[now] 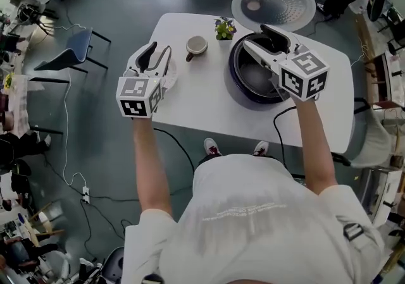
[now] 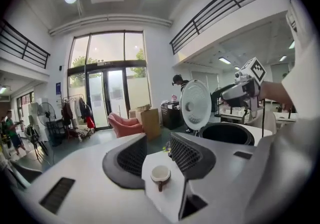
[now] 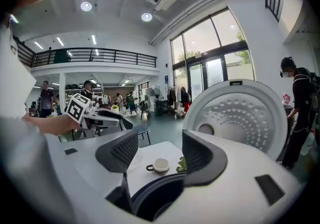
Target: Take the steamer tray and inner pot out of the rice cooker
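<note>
The dark rice cooker (image 1: 237,67) stands at the table's right with its round white lid (image 1: 273,3) swung open behind it. Inside it the grey inner pot (image 1: 253,77) shows. My right gripper (image 1: 261,39) hovers over the cooker's mouth, open and empty; the right gripper view has the dark rim (image 3: 155,193) just under the jaws. My left gripper (image 1: 156,54) is held up over the table's left part, open with nothing between its fingers. A pale, see-through round tray (image 1: 171,73) lies on the table beneath it; I cannot tell whether it is the steamer tray.
A mug (image 1: 197,47) and a small potted plant (image 1: 224,28) stand on the white table (image 1: 209,102) left of the cooker. A black cable (image 1: 278,126) drops off the near edge. A blue chair (image 1: 69,55) is on the floor to the left. A person (image 3: 295,108) stands behind the lid.
</note>
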The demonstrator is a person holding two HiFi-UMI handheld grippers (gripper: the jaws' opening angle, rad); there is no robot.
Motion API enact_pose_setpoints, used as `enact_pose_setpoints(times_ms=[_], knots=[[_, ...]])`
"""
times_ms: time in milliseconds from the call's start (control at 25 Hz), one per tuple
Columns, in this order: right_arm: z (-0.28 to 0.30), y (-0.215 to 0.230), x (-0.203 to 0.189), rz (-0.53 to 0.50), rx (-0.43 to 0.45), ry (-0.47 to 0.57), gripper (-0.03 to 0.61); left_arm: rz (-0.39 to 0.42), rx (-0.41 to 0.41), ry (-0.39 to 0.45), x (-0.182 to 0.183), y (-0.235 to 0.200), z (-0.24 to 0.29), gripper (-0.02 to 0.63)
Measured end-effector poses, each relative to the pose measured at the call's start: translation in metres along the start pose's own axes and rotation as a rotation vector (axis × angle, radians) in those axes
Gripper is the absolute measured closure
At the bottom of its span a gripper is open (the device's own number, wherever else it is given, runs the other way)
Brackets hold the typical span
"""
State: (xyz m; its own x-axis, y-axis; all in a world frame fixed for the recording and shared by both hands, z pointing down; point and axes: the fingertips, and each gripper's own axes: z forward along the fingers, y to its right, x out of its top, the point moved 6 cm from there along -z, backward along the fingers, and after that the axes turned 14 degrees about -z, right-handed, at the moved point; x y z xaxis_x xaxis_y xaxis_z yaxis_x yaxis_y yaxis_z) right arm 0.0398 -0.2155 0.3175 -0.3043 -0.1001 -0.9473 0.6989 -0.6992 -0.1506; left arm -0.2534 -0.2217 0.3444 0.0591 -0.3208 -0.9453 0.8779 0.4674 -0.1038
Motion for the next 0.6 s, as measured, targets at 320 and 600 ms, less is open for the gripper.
enact_pose_setpoints(times_ms=[320, 600], knots=[[-0.054, 0.037, 0.0, -0.003, -0.094, 0.032, 0.288, 0.058, -0.077, 0.065, 0.045, 0.053, 0.01, 0.449], [-0.1, 0.065, -0.023, 0.033, -0.193, 0.004, 0.288, 0.073, -0.185, 0.042, 0.052, 0.095, 0.045, 0.451]])
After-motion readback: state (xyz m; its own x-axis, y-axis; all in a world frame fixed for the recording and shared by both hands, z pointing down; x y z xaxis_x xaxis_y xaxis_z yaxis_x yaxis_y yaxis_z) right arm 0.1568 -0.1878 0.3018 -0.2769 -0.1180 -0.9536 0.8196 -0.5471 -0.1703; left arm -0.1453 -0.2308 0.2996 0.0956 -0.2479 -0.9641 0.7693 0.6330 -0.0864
